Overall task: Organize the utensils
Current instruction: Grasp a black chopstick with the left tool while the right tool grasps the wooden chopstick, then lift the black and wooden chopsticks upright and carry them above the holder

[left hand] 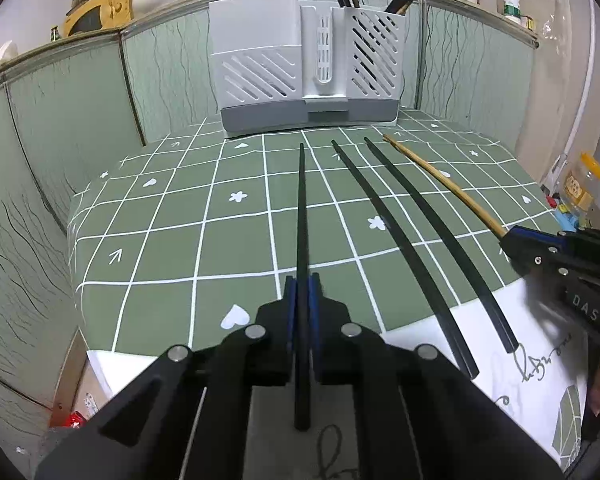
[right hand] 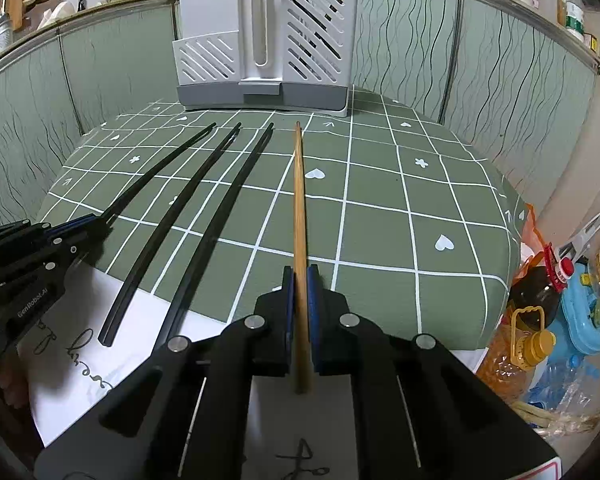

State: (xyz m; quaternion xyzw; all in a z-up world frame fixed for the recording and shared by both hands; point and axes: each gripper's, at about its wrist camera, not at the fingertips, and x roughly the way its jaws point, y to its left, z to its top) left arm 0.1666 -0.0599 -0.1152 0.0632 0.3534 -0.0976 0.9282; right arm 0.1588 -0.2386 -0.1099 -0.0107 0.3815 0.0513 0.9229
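Green tablecloth (left hand: 172,248) with white grid lines, hearts, flowers covers table; green wavy-patterned wall panels behind. White slatted plastic utensil holder (left hand: 310,76) on grey base stands at far edge, dark chopsticks upright in its right compartment. Left gripper (left hand: 302,284) clenched on long black chopstick (left hand: 301,208), tip pointing toward holder. Two more black chopsticks (left hand: 384,220) lie loose on cloth between both grippers, near ends on white printed paper (left hand: 540,360). Right gripper (right hand: 300,276) clenched on brown wooden chopstick (right hand: 299,192), tip toward holder.
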